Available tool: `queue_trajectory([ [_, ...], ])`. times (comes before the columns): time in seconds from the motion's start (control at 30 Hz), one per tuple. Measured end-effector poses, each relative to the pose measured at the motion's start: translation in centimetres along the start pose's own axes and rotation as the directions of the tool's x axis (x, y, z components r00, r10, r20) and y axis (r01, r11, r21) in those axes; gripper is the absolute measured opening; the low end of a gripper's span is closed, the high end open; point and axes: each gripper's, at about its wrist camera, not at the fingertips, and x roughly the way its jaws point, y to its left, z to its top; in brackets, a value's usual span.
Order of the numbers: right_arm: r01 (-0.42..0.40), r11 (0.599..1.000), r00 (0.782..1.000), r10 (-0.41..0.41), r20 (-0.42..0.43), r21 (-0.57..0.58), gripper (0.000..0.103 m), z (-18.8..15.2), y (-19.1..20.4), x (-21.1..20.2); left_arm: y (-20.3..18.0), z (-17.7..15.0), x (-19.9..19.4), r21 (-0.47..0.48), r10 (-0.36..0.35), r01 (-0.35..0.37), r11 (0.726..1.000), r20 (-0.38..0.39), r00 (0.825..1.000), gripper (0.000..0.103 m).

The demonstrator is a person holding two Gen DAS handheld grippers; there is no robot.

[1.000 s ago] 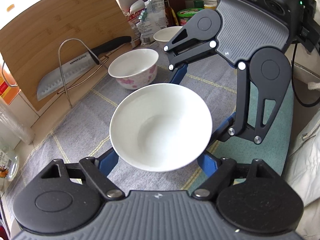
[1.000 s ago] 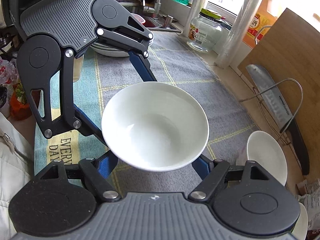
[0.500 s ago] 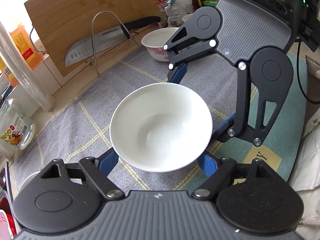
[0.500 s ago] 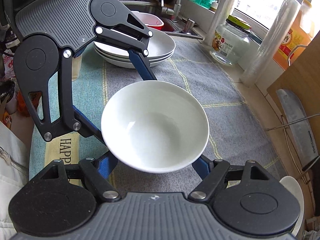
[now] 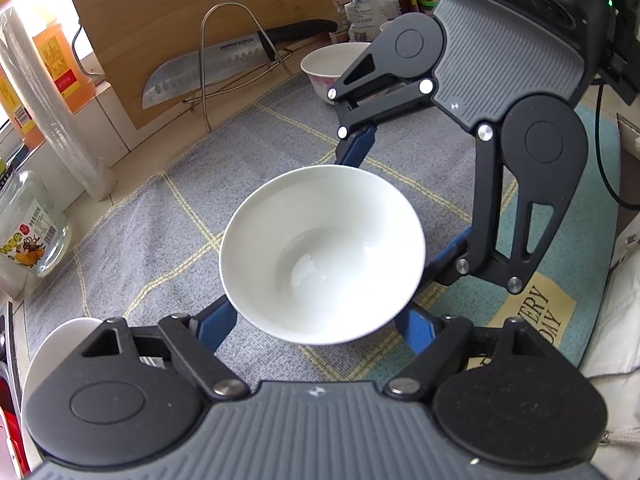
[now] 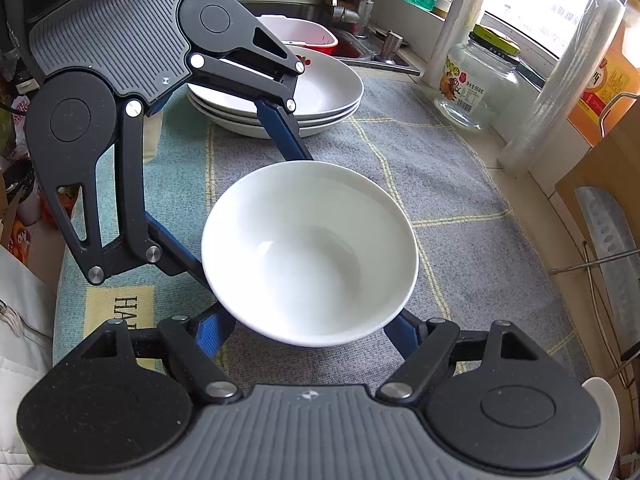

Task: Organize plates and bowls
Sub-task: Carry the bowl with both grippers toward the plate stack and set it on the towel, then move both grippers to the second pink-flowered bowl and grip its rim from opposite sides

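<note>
A plain white bowl is held between both grippers above the grey cloth; it also shows in the right wrist view. My left gripper clamps its near side with blue fingers. My right gripper clamps the opposite side; it shows across the bowl in the left wrist view. A stack of white plates sits beyond the bowl. A floral bowl stands at the far end of the cloth.
A knife rests on a wire rack against a wooden board. A glass jar, a film roll and an orange bottle line the window side. A white dish rim lies at the lower right.
Both grippers have carried the bowl along the cloth away from the floral bowl and towards the plate stack, which now shows large beyond it. The grip has not changed.
</note>
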Motion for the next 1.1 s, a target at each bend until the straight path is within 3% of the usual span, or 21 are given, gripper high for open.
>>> queue_trajectory([
  [0.4, -0.007, 1.0, 1.0, 0.007, -0.019, 0.027, 0.084, -0.5, -0.5, 0.1, 0.2, 0.3, 0.7, 0.006, -0.024, 0.024, 1.0, 0.002, 1.0, 0.085],
  [0.5, 0.018, 1.0, 1.0, -0.018, -0.015, 0.019, 0.089, -0.6, -0.3, 0.1, 0.4, 0.4, 0.8, -0.004, -0.024, 0.024, 1.0, -0.002, 1.0, 0.088],
  [0.6, 0.027, 1.0, 1.0, -0.027, 0.002, 0.01, 0.103, -0.8, -0.2, -0.2, 0.5, 0.5, 0.7, -0.037, -0.02, 0.02, 0.999, 0.006, 1.0, 0.093],
  [0.67, 0.0, 0.999, 1.0, 0.0, 0.02, 0.036, 0.103, -0.9, -0.4, -0.6, 0.6, 0.4, 0.6, -0.061, -0.015, 0.016, 0.998, 0.009, 1.0, 0.094],
  [0.83, 0.021, 0.996, 1.0, -0.023, 0.02, 0.084, 0.103, -1.7, -0.7, -1.5, 0.7, 0.0, -0.8, -0.163, -0.01, 0.014, 0.986, 0.026, 1.0, 0.094],
  [1.1, 0.093, 0.962, 0.995, -0.101, 0.018, 0.257, 0.103, -4.9, -1.8, -5.1, -0.3, 1.2, -3.2, -0.276, 0.091, -0.073, 0.959, 0.054, 0.994, 0.096],
])
